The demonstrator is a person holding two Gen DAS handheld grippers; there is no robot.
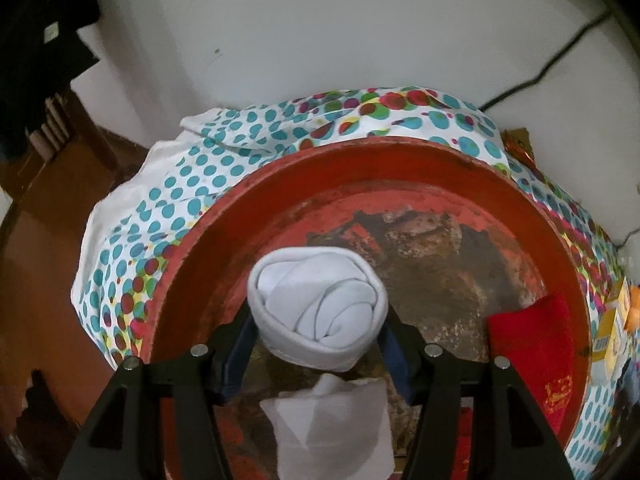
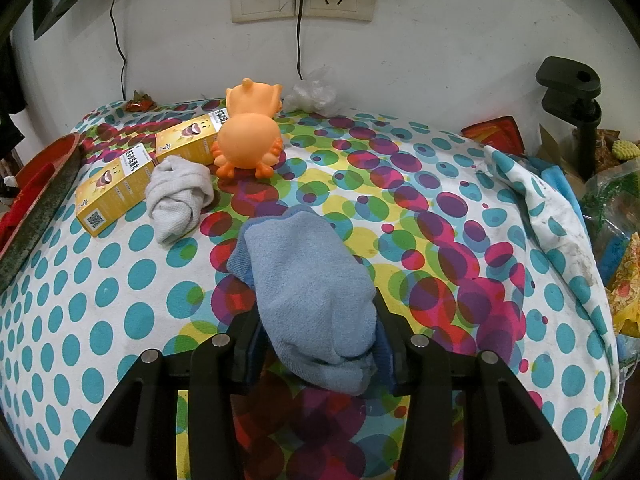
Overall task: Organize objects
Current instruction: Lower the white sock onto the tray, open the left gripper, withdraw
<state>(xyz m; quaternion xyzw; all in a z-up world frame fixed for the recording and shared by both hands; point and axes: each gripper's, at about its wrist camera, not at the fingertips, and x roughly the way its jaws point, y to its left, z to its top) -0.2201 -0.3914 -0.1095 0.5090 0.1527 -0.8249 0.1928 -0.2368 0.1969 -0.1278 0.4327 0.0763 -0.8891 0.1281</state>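
The left gripper (image 1: 318,344) is held over the red tray (image 1: 400,160), and a rolled white sock (image 1: 318,314) sits between its jaws. Whether the pads are pressing on it or have just let go cannot be told. The step seems to be dropping this sock in the tray — it is best let go low, over a bare spot, so it stays rolled. Inside the tray a second white sock (image 1: 328,420) lies at 6 o'clock and a red cloth (image 1: 532,352) at 4 o'clock (the tray floor looks worn and rusty).

The right gripper (image 2: 320,340) is clamped on a blue sock (image 2: 312,288) over the dotted cloth (image 2: 100,320). At 10 o'clock a grey sock (image 2: 178,196) waits beside two yellow boxes (image 2: 116,196) and an orange toy (image 2: 248,140) — all outside the tray.
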